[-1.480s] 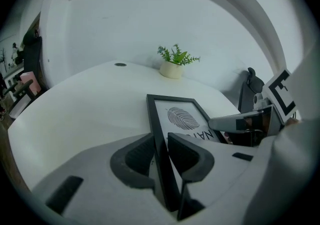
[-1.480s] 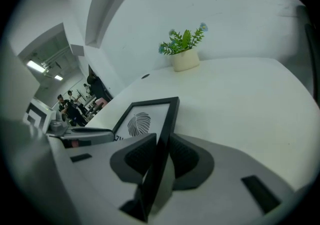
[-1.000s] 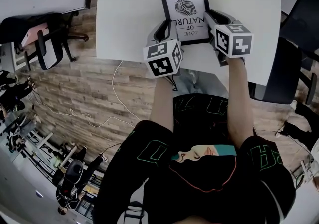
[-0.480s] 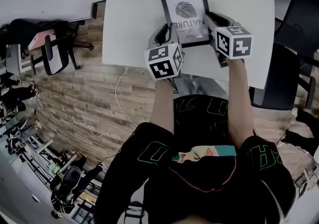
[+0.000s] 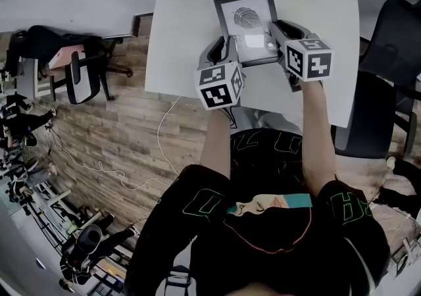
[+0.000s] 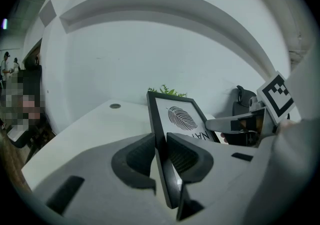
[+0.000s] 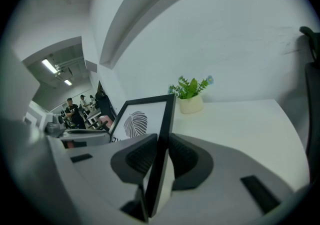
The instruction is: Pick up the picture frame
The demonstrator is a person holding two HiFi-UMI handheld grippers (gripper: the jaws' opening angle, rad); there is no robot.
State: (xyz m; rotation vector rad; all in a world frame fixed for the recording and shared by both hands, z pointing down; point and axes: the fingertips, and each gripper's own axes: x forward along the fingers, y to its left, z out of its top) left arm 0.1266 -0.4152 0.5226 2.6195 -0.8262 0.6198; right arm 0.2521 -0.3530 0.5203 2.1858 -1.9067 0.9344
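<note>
**Picture frame gripped on both sides and held tilted above the table**

The black picture frame [image 5: 245, 18], which carries a leaf print, is held between the two grippers over the white table [image 5: 191, 38], toward the table's near edge. The left gripper [image 6: 162, 155] is closed on the frame's left side rail. In the left gripper view the thin black edge runs between the dark ribbed pads [image 6: 140, 156], and both are seen against it. The right gripper [image 7: 160, 158] is clamped on the right side rail in the same way. On each gripper the jaws stand narrow, kept apart only by the thickness of the rail. The left jaws have just been eased a trifle wider and the right jaws drawn a trifle closer, but the rail is seen pressed between the pads on both sides.

The frame is tilted, with its far edge raised and its printed face turned up toward the person. A small potted plant [image 7: 192, 94] stands behind it at the back of the table, well apart from it. The frame's near edge is hidden behind the grippers, so full clearance from the tabletop cannot be confirmed.

The grasp is judged complete, and the lift is judged under way or nearly finished. Little is thought to remain beyond bringing the frame clear of the table and keeping both grips level.
</note>
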